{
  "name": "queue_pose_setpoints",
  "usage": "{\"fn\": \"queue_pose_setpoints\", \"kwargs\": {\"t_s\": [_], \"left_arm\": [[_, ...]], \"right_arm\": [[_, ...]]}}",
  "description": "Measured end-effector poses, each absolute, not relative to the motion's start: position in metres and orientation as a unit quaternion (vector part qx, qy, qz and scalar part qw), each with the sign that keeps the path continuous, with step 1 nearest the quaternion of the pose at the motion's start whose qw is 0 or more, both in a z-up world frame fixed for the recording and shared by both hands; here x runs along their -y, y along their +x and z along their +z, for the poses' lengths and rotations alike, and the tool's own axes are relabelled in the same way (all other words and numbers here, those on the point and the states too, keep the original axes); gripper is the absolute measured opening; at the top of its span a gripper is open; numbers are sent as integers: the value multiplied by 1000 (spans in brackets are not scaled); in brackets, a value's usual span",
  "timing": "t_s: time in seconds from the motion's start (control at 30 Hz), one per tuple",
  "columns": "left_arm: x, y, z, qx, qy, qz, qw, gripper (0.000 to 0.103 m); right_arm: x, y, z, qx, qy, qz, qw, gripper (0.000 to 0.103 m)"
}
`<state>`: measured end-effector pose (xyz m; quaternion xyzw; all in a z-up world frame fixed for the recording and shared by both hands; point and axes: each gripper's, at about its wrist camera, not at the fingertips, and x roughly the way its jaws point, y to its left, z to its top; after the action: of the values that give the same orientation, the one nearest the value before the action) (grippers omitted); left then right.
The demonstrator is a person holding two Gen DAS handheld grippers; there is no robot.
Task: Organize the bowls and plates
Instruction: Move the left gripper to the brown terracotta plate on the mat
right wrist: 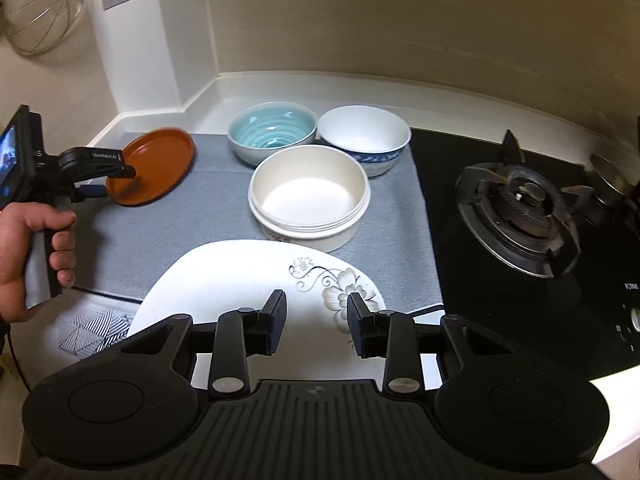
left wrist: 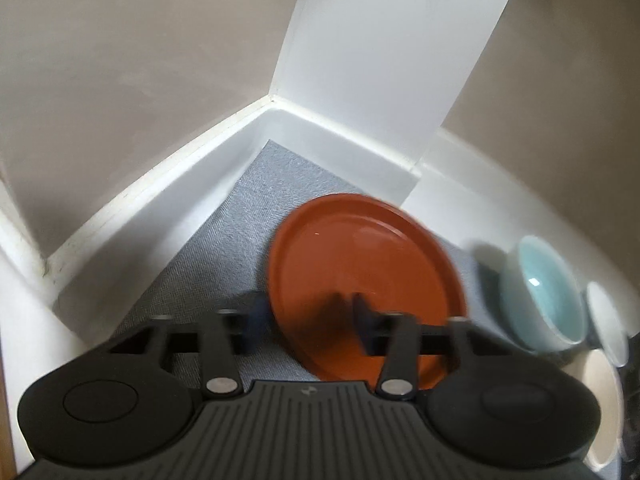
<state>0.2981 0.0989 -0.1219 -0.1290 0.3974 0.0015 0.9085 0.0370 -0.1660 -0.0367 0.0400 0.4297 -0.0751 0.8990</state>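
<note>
Your left gripper (right wrist: 127,171) clamps the near rim of the orange plate (right wrist: 154,164), held tilted above the grey mat (right wrist: 192,216) at its far left, near the white ledge (left wrist: 168,168). Your left hand (right wrist: 30,252) wraps the handle. Your right gripper (right wrist: 316,320) hangs narrowly parted over the flowered white plate (right wrist: 240,276), gripping nothing. 3 bowls cluster mid-mat: cream (right wrist: 308,196), teal (right wrist: 272,130), white-and-blue (right wrist: 364,138). Bare mat lies between the plates. Right of the mat sits the black stove (right wrist: 520,208).

No legible text; only blurred white lettering on the stove (right wrist: 520,240) front.
</note>
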Motion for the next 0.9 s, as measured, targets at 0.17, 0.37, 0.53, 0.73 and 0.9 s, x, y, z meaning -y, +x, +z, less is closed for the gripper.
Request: {"fn": "queue_pose_setpoints", "kwargs": {"t_s": [0.17, 0.37, 0.53, 0.73, 0.9], "left_arm": [[-109, 284, -122, -406, -103, -8, 908, 9], [-142, 231, -116, -437, -126, -18, 890, 8], [-165, 176, -112, -462, -116, -34, 879, 8], [-171, 154, -113, -469, -106, -57, 875, 11], [-173, 159, -118, -468, -105, -60, 875, 10]], "right_arm": [[156, 46, -35, -428, 38, -73, 900, 36], [131, 64, -42, -439, 29, -41, 897, 36], [107, 78, -45, -439, 19, -12, 898, 36], [79, 87, -50, -434, 13, 16, 900, 36], [66, 83, -44, -428, 6, 28, 903, 36]]}}
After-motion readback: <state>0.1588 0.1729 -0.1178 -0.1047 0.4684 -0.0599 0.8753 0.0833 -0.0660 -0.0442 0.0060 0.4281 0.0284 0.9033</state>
